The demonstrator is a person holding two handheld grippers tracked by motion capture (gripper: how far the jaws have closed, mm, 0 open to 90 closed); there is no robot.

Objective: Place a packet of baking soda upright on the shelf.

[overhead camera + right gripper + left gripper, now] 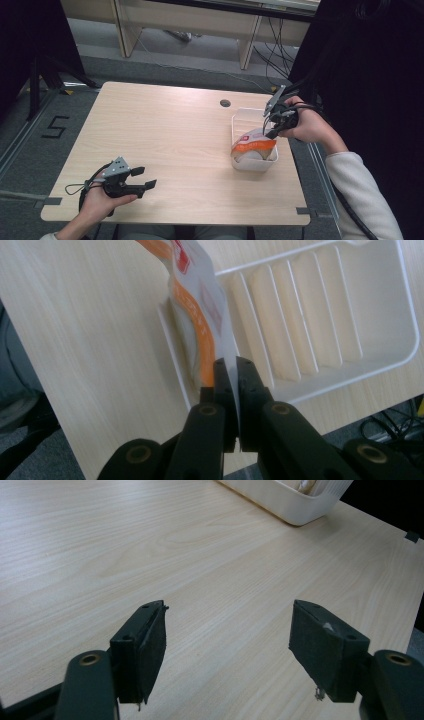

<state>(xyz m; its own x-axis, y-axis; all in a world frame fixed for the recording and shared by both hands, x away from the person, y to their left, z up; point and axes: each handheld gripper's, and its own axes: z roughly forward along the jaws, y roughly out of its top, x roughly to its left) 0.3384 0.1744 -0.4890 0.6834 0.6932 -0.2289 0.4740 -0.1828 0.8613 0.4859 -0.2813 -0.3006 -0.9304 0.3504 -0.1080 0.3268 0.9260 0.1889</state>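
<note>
R gripper [235, 385] pinches pouch [200, 305] edge tight, pouch hanging below fingers into tray [400, 357]; lower slow, release once flat. L gripper [227, 645] wide open, empty, well apart

Even, soft light from overhead falls on the pale table [170, 145], with faint shadows and no glare. The room's edges sink into near black. Up close, the orange-and-white packet [200, 315] looks slightly soft, perhaps motion blur; the white tray [295, 502] is washed out.
</note>
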